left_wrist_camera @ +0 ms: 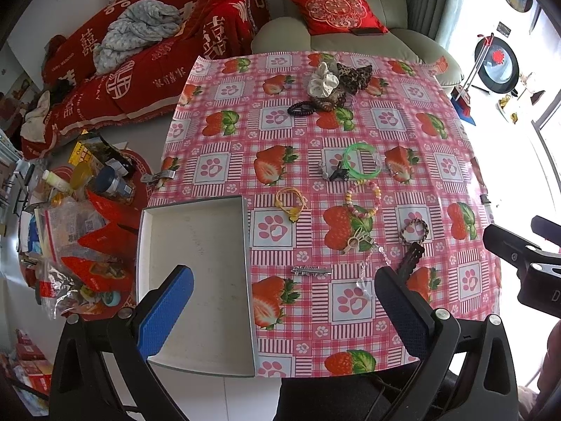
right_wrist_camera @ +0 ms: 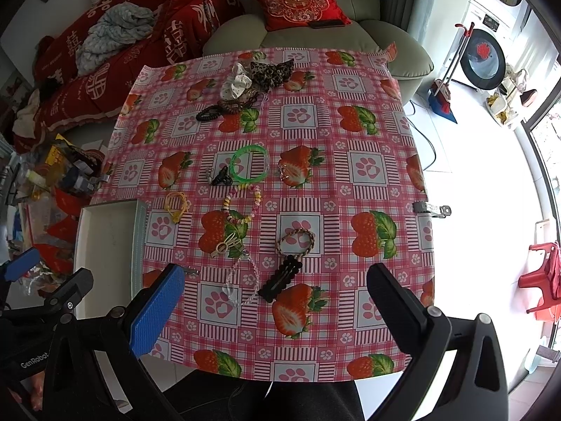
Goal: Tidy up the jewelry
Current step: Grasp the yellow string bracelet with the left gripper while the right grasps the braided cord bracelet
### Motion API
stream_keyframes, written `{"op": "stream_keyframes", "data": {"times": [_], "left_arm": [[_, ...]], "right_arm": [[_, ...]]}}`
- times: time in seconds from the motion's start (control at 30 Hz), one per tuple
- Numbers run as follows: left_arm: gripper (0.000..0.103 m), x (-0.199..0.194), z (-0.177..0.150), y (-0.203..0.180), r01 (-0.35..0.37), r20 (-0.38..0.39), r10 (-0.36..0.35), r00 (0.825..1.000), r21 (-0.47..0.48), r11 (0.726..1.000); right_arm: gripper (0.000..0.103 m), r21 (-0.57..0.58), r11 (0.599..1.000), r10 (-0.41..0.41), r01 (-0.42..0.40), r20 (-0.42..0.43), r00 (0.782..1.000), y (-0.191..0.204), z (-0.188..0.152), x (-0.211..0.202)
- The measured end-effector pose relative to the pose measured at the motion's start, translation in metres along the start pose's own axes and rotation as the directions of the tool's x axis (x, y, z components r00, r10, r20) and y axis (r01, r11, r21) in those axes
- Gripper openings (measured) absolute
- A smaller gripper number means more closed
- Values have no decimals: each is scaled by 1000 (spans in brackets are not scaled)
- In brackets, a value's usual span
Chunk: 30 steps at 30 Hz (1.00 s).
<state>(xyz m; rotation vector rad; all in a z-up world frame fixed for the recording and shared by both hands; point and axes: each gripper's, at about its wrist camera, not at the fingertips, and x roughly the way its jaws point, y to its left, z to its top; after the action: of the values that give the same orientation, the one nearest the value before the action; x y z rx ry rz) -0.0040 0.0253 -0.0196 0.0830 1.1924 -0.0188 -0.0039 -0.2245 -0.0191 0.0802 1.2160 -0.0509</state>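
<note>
A white shallow box (left_wrist_camera: pixel 196 358) (right_wrist_camera: pixel 105 245) lies at the table's near left. Jewelry is scattered on the strawberry tablecloth: a green bangle (left_wrist_camera: pixel 363 159) (right_wrist_camera: pixel 249 163), a yellow cord bracelet (left_wrist_camera: pixel 289 201) (right_wrist_camera: pixel 176 203), a candy-bead bracelet (left_wrist_camera: pixel 364 198) (right_wrist_camera: pixel 242 203), a braided band (left_wrist_camera: pixel 414 231) (right_wrist_camera: pixel 295 241), a black hair clip (right_wrist_camera: pixel 282 279), a clear bead strand (right_wrist_camera: pixel 242 280) and a silver clip (left_wrist_camera: pixel 311 271). My left gripper (left_wrist_camera: pixel 284 298) hovers open over the box's right wall. My right gripper (right_wrist_camera: pixel 275 298) hangs open above the black clip.
Scrunchies (left_wrist_camera: pixel 324 82) and hair ties are piled at the table's far side. A cluttered low red table (left_wrist_camera: pixel 87 217) stands to the left. A sofa with red covers (left_wrist_camera: pixel 140 52) and an armchair (left_wrist_camera: pixel 350 7) sit behind. Metal clamps (right_wrist_camera: pixel 431 208) pin the cloth's edges.
</note>
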Motion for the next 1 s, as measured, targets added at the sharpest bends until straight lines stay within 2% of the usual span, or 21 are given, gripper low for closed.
{"op": "stream_keyframes", "data": {"times": [0.17,0.37,0.57,0.73,0.87,0.93,1.0], "left_arm": [[103,3,-6,-1,4,-15,-4,1000,-2,1000],[103,23,0,-4,-3,-48,3,999,-5,1000],[103,65,0,-2,26,-127,-28,992,-19,999],[103,94,7,-13,19,-147,-21,989,-10,1000],[103,119,15,-21,11,-159,-12,987,-9,1000],[103,130,20,-24,18,-152,-19,988,-11,1000],[102,140,24,-28,18,-139,-18,990,-4,1000]], "right_arm": [[103,5,1000,4,-4,-14,1000,-2,-8,6],[103,65,998,29,-24,-83,996,-14,-9,25],[103,91,995,41,-28,-142,989,-30,-12,52],[103,115,993,51,-33,-159,986,-45,-14,76],[103,136,987,121,-91,-227,966,-54,-15,106],[103,132,988,109,-76,-267,957,-55,-15,122],[103,118,991,88,-58,-275,957,-57,-13,133]]}}
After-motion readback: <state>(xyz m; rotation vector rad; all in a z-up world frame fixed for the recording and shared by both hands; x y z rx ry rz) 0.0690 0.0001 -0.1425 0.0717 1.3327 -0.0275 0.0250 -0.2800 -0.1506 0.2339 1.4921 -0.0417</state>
